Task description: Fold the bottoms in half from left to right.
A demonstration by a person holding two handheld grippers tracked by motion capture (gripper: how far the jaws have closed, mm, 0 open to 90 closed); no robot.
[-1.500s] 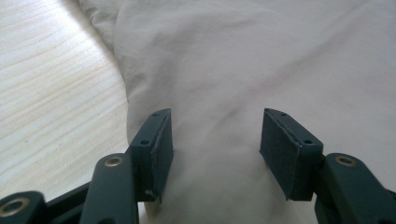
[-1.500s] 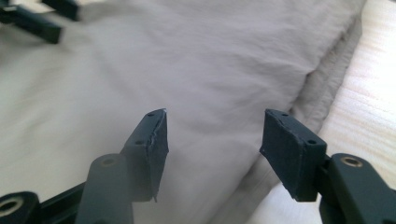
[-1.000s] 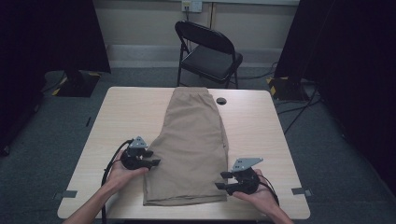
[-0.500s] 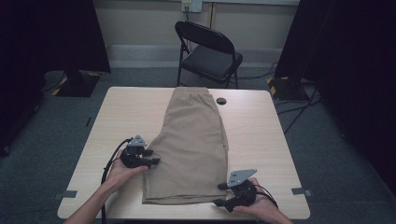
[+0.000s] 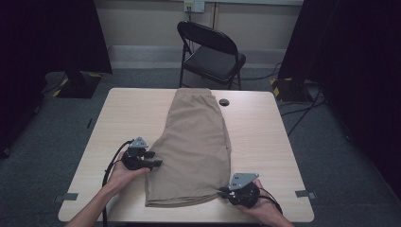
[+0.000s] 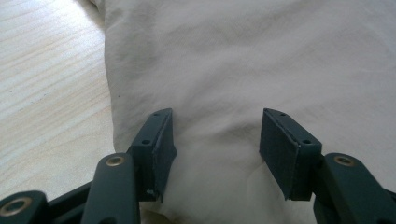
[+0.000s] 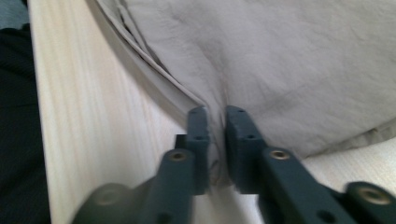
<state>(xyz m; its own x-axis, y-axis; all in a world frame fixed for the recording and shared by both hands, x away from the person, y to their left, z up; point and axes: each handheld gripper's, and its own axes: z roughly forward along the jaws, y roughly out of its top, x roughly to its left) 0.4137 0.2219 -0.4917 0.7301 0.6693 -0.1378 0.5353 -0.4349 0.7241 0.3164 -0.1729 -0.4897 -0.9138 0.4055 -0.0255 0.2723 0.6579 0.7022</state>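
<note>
Table [image 5: 265,142] of pale wood grain, rectangular, bearing folded khaki cotton shorts [image 5: 196,142] lengthwise down its middle, waistband at far edge, hems at near edge. Black folding chair [image 5: 210,54] beyond far edge; small black disc [image 5: 223,101] just beside waistband.

Step in hand, as judged: securing near end of shorts ahead of a fold.

Left gripper [image 6: 215,135]: jaws apart, straddling a low ridge of cloth at left edge of shorts, pads not pressing.

Right gripper [image 7: 217,135]: jaws just closed further, now clamped on cloth at near right hem corner, thin pinch of fabric between pads.

Next move, as judged: close left jaws on cloth, then raise both hands evenly and carry near end toward waistband, keeping hem level.

Change from earlier high view: right gripper nearer to table edge, shifted from alongside right hem to hem corner; left gripper and shorts unmoved.
</note>
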